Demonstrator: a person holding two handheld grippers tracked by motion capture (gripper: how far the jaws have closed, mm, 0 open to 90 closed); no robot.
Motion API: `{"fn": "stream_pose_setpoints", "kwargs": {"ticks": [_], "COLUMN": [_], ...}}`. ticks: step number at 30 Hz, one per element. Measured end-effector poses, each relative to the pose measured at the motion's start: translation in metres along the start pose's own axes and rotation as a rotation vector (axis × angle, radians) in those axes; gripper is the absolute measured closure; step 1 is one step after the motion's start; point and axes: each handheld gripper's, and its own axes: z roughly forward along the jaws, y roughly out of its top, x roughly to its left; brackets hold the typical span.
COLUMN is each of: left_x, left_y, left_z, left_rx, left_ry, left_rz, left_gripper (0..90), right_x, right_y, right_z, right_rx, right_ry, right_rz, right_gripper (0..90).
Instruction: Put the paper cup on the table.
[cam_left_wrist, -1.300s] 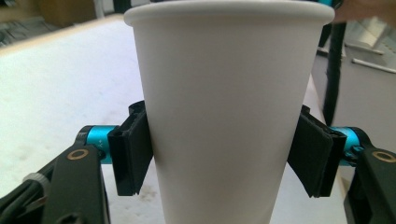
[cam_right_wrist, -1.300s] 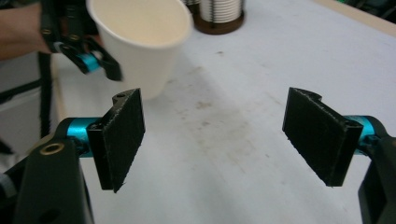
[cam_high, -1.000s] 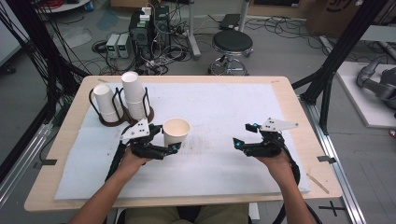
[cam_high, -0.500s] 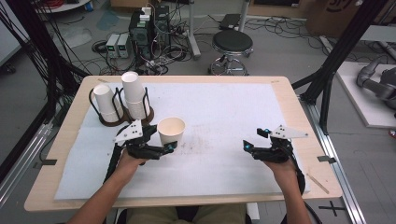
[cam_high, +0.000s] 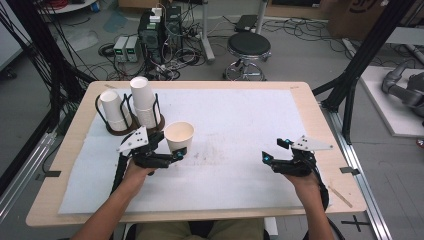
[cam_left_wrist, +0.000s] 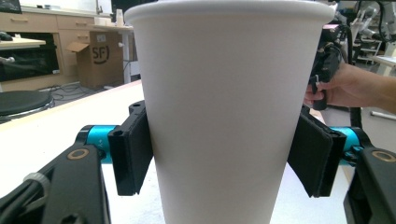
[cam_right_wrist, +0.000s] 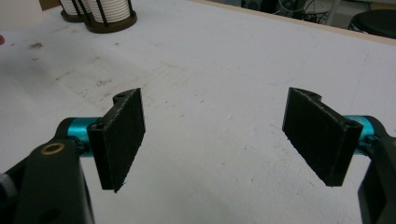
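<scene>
A white paper cup stands upright between the jaws of my left gripper, left of the table's middle. Both black pads press against the cup's sides, so that gripper is shut on it. The cup sits just right of a dark wire cup holder that carries two stacks of white cups. My right gripper hovers low over the white sheet at the right. Its jaws stand wide apart with nothing between them.
A white sheet covers most of the wooden table. The cup holder's base shows at the far left in the right gripper view. The hand with the right gripper shows behind the cup. A stool stands beyond the table.
My right gripper has drifted a little to the right and toward the near edge. The left gripper and its cup have shifted only slightly to the left.
</scene>
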Motion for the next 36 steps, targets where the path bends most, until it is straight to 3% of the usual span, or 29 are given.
{"fn": "stream_pose_setpoints", "kwargs": {"ticks": [10, 14, 17, 24, 32, 36], "left_x": [0.005, 0.009, 0.012, 0.024, 0.037, 0.046], "left_y": [0.0, 0.005, 0.011, 0.016, 0.002, -0.012], "left_z": [0.001, 0.005, 0.011, 0.045, 0.085, 0.095], "left_rx": [-0.027, -0.023, -0.03, -0.018, 0.035, 0.073], "left_ry": [0.023, 0.038, 0.025, 0.005, 0.045, 0.084], "left_rz": [-0.036, -0.033, -0.031, 0.018, -0.024, -0.086], "left_gripper": [29.8, 29.8, 30.2, 31.0, 30.9, 30.7], "right_x": [0.0, 0.0, 0.001, 0.0, -0.001, -0.001], "right_y": [0.0, 0.0, 0.001, 0.001, 0.001, 0.0], "right_z": [0.0, 0.0, 0.0, -0.001, -0.002, -0.002], "right_rx": [0.004, -0.001, 0.0, -0.003, -0.006, -0.005], "right_ry": [-0.001, 0.002, 0.008, 0.005, 0.008, 0.008], "right_rz": [-0.002, 0.003, -0.003, 0.003, 0.002, -0.001], "right_gripper": [21.9, 21.9, 21.9, 21.9, 21.9, 21.9]}}
